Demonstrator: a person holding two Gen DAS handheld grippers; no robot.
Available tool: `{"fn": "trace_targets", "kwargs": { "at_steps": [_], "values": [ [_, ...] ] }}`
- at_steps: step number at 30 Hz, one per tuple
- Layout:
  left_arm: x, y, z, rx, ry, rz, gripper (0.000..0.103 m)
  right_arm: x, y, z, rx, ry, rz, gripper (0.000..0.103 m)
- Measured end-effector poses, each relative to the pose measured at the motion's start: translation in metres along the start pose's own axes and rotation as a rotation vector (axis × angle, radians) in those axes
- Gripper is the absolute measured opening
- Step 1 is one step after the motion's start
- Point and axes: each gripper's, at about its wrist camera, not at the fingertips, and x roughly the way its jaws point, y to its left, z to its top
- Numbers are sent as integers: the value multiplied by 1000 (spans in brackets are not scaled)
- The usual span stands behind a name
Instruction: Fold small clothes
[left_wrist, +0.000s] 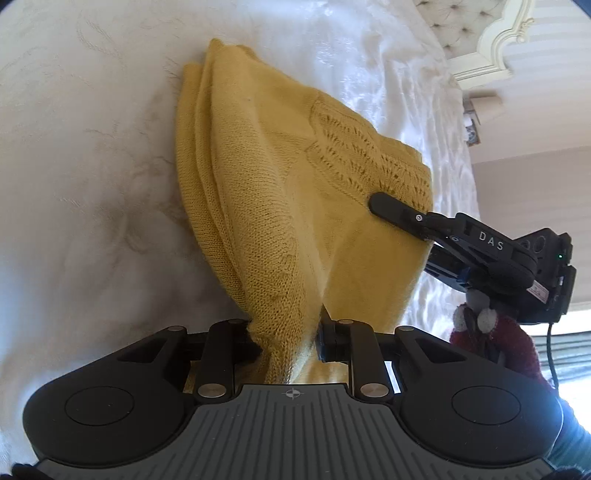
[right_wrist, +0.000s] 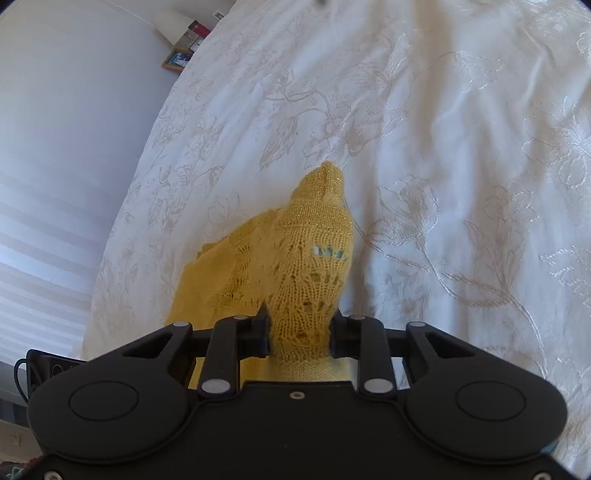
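A small yellow knitted garment (left_wrist: 266, 192) with a lace pattern hangs and drapes over the white bedspread (left_wrist: 92, 166). My left gripper (left_wrist: 286, 341) is shut on a bunched edge of it close to the camera. My right gripper (left_wrist: 380, 203) comes in from the right in the left wrist view and pinches the lace part. In the right wrist view my right gripper (right_wrist: 299, 332) is shut on the garment (right_wrist: 295, 258), whose gathered knit with a gold-flecked band sticks out past the fingers.
The embroidered white bedspread (right_wrist: 443, 147) fills both views. A tufted cream headboard (left_wrist: 480, 37) stands at the top right. A dark red soft toy (left_wrist: 491, 332) lies behind the right gripper. A bedside shelf with small items (right_wrist: 184, 48) stands beside the bed.
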Motion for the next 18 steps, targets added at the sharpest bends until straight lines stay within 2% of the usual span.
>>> {"fn": "trace_targets", "kwargs": {
  "at_steps": [5, 10, 13, 15, 17, 18],
  "values": [
    [11, -36, -39, 21, 31, -37, 23, -44, -8, -20, 13, 0, -17, 37],
    [36, -78, -100, 64, 106, -71, 23, -104, -35, -48, 15, 34, -43, 37],
    [55, -98, -138, 82, 132, -61, 23, -137, -52, -69, -15, 57, -62, 37],
    [69, -103, -161, 71, 124, -3, 23, -153, -67, -80, -51, 65, -115, 38],
    [80, -103, -180, 79, 93, 133, 23, -159, -86, -87, -48, 61, -180, 39],
    [84, -104, -189, 88, 73, 230, 24, -161, -99, -91, -46, 49, -229, 40]
  ]
}}
